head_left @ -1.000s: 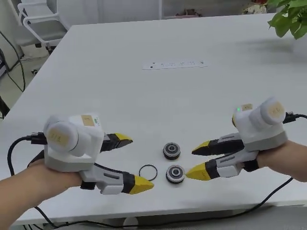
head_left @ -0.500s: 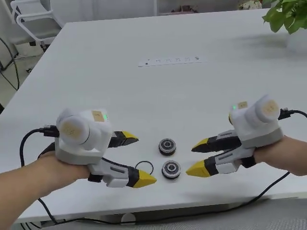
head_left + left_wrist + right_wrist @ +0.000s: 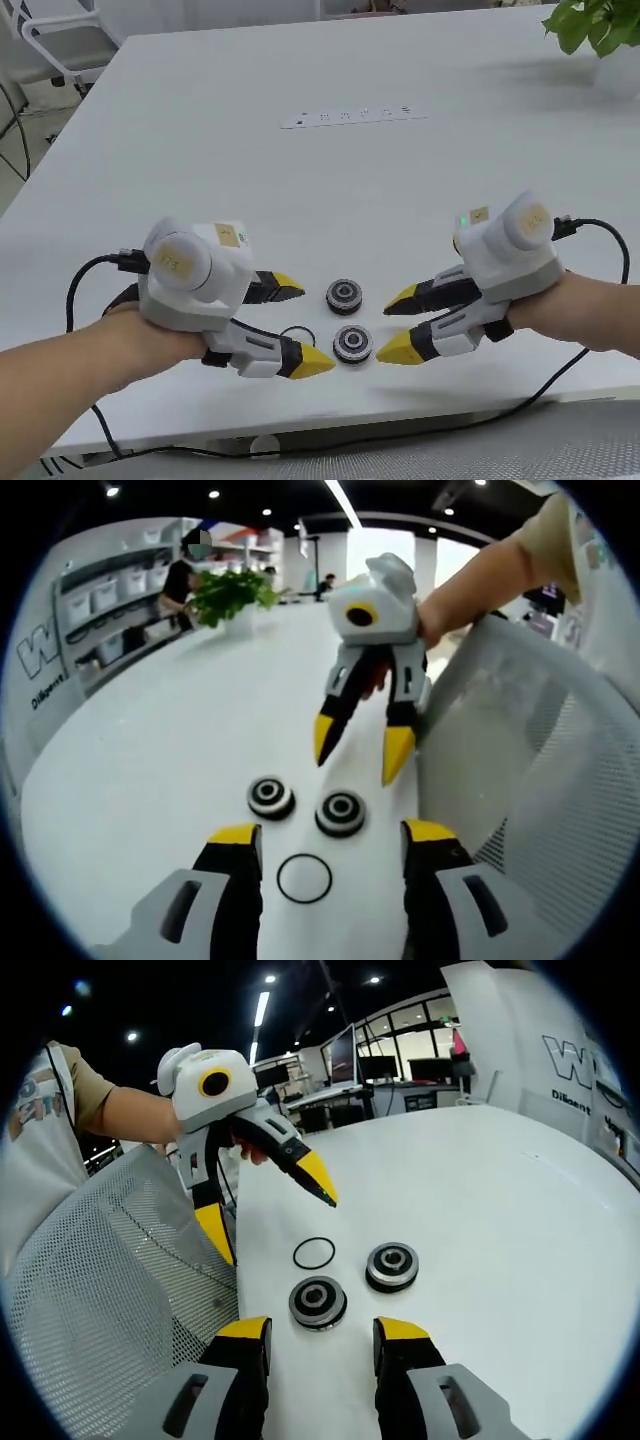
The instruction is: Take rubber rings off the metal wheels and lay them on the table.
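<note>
— Head view: your left tongs (image 3: 308,326) hung wide open just above the bench (image 3: 300,200), gripping nothing. The loose rubber ring (image 3: 297,335) lay between their yellow tips, partly hidden by the jaw nearer you.

— Your left gripper view agreed: the ring lay flat on the bench in the gap between your jaws, touching neither one.

— Your right tongs (image 3: 390,328) faced the left pair tip to tip, also open and empty, though less wide.

— The first wheel (image 3: 352,343) lay flat between the two pairs, in line with the jaw of each nearer you. It sat just beyond the ring from your left tongs.

— The second wheel (image 3: 344,295) lay beside it, apart from it, in line with the farther jaws. No jaw touched either wheel.

— Both wheels showed dark rims. I couldn't tell whether rings sat on them.
</note>
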`<state>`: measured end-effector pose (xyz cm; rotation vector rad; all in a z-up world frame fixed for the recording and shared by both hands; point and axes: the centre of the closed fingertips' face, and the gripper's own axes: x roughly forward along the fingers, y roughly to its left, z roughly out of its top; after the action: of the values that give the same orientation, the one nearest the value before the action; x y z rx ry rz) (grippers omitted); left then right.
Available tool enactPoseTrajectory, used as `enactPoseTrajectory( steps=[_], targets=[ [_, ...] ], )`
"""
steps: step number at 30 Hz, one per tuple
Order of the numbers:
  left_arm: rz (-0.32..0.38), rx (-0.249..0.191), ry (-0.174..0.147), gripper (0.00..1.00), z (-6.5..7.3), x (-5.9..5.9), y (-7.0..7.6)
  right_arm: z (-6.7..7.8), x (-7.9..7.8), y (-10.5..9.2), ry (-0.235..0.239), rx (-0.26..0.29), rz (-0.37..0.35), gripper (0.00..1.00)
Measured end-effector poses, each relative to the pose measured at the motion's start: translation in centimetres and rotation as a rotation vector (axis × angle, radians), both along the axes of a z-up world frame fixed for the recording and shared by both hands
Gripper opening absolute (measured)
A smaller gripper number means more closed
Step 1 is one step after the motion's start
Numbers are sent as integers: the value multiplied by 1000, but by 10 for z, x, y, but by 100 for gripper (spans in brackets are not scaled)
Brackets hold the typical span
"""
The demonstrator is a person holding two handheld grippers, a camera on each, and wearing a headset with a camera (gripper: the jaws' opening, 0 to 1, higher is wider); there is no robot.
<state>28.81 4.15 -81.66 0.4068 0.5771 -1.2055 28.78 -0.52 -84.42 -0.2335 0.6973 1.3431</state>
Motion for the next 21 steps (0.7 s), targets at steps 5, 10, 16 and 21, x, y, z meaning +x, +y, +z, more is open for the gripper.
enactPoseTrajectory(
  steps=[5,10,16,21],
  targets=[
    [-17,4,7,52,-4,-1,-3,-1,-2,5,0,-2,10,37],
    [-37,17,14,49,-7,-1,-8,-3,-7,8,-5,-15,34,37],
    [-60,17,27,44,-11,-4,-17,-6,-6,6,-5,-22,39,37],
    [-81,35,33,40,-18,-4,-23,-7,-5,6,-3,-22,38,37]
  ],
)
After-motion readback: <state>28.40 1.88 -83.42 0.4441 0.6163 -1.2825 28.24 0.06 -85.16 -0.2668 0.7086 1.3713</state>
